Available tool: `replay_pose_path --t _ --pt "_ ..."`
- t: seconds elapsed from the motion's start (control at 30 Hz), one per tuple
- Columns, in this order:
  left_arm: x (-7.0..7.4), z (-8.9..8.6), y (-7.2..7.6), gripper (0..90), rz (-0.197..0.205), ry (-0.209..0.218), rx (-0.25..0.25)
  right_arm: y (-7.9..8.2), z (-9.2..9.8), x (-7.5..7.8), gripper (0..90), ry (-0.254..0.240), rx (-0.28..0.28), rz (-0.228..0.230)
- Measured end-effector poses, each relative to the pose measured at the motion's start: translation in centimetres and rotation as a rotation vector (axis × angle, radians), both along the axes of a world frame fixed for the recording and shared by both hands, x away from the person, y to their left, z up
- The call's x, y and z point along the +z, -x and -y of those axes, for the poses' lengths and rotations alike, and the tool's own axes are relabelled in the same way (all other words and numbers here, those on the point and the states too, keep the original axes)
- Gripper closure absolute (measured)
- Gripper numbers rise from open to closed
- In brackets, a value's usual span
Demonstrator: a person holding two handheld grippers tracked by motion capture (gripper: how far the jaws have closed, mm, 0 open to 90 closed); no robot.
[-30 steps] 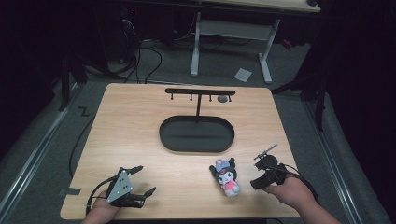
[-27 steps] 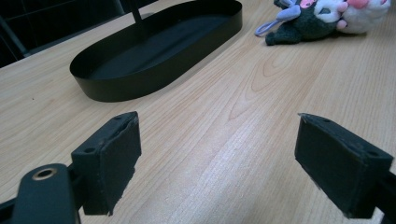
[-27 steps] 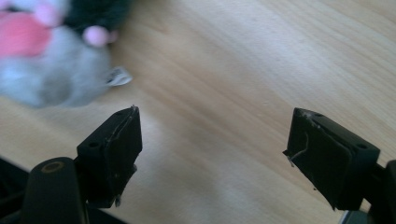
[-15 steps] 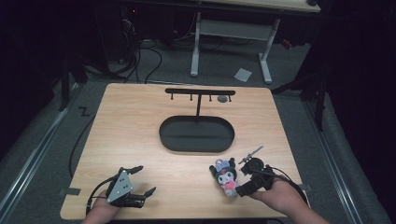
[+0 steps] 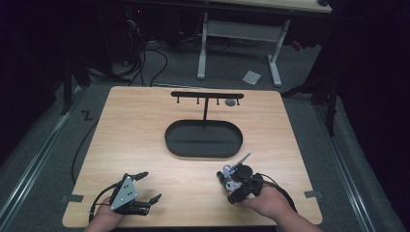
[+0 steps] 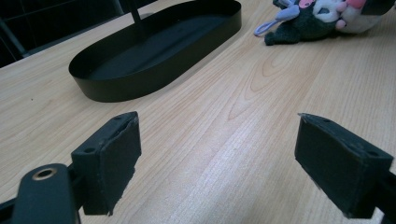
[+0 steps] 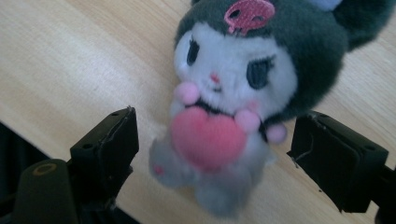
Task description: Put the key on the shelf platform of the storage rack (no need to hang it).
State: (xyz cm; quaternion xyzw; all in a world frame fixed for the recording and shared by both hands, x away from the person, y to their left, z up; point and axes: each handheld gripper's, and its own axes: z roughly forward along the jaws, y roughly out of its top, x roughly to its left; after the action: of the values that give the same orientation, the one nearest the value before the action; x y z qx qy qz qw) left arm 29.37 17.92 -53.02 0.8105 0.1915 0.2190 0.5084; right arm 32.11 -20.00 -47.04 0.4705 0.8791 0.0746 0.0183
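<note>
Looks like the grab step: right gripper (image 7: 212,140) has just been spreading its fingers (image 7: 109,140) and now straddles the plush toy (image 7: 233,88), lying near-right on the desk (image 5: 145,145), not squeezed yet. Next it needs to close on the body. Left gripper (image 6: 219,158) rests spread, empty.

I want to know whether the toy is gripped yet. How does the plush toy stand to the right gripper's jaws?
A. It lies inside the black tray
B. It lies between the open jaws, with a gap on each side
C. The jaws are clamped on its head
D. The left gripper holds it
B: in the right gripper view the plush toy lies on the table between the jaws of the right gripper, which stand wide with wood showing beside each pad.
</note>
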Motion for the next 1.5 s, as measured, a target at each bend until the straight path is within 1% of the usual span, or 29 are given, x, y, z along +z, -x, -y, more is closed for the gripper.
replay_pose_path --t 0.03,0.07,0.17,0.23,0.3,0.4,0.43,0.5,0.53,0.67,0.73,0.83,1.0,1.1,1.23,1.27,1.33,1.37,1.43,1.5 --pt "0.0 0.0 0.0 15.0 0.000 0.000 0.000 -0.3 -0.2 -0.6 15.2 0.007 -0.024 -0.017" --pt "0.0 0.0 0.0 15.0 0.000 0.000 -0.001 -0.4 -0.1 -0.8 15.3 0.009 -0.016 -0.022" --pt "0.0 0.0 0.0 15.0 -0.004 0.001 -0.003 -0.5 -0.3 -1.3 16.7 0.022 -0.018 -0.035" --pt "0.0 0.0 0.0 15.0 -0.005 0.001 -0.003 -0.6 -0.4 -1.4 18.2 0.027 -0.017 -0.037" --pt "0.0 0.0 0.0 15.0 -0.005 0.002 -0.003 -0.6 -0.3 -1.4 22.0 0.026 -0.024 -0.039" --pt "0.0 0.0 0.0 15.1 -0.004 0.001 -0.004 -0.6 -0.2 -1.2 23.2 0.016 -0.034 -0.047" --pt "0.0 0.0 0.0 15.0 -0.004 0.001 -0.005 -0.6 0.1 -1.0 24.9 0.019 -0.029 -0.035" --pt "0.0 0.0 0.0 15.0 -0.004 0.002 -0.004 -0.7 0.3 -0.8 25.7 0.016 -0.039 -0.034" --pt "0.0 0.0 -0.1 15.0 -0.007 0.001 -0.004 -0.7 0.8 -0.6 28.2 0.018 -0.053 -0.029" --pt "0.0 0.0 0.0 15.0 -0.006 0.000 -0.005 -0.6 1.5 -0.6 35.4 0.016 -0.066 -0.029" --pt "0.0 0.0 0.0 15.0 -0.005 0.002 -0.004 -0.5 1.7 -0.8 39.9 0.016 -0.065 -0.030" --pt "0.0 0.0 0.0 15.0 -0.005 0.000 -0.004 -0.3 1.6 -0.9 43.0 0.027 -0.047 -0.023" --pt "0.0 0.0 0.0 15.0 -0.005 0.000 -0.002 -0.3 1.6 -0.3 45.4 0.038 -0.018 -0.010" --pt "0.0 0.0 0.0 15.0 -0.005 0.000 -0.002 -0.4 1.7 0.4 45.6 0.026 -0.004 0.005" --pt "0.0 0.0 0.0 15.0 -0.003 0.000 -0.002 -0.6 2.1 1.5 45.6 0.024 -0.009 0.027" --pt "0.0 0.0 0.0 15.0 -0.003 0.000 -0.002 -0.7 2.2 1.8 45.6 0.025 -0.025 0.026" --pt "0.0 0.0 0.0 15.0 -0.004 0.001 0.000 -1.1 2.6 2.1 45.5 0.030 -0.019 0.036" --pt "0.0 0.0 0.0 15.0 -0.004 0.001 0.000 -1.1 2.7 2.2 45.5 0.032 -0.052 0.023" --pt "0.0 0.0 0.0 15.0 -0.003 0.000 -0.002 -1.5 3.0 2.5 45.5 0.029 -0.040 0.023" --pt "0.0 0.0 0.0 15.0 -0.005 -0.001 -0.003 -1.9 3.4 2.9 45.5 0.025 -0.057 0.017"
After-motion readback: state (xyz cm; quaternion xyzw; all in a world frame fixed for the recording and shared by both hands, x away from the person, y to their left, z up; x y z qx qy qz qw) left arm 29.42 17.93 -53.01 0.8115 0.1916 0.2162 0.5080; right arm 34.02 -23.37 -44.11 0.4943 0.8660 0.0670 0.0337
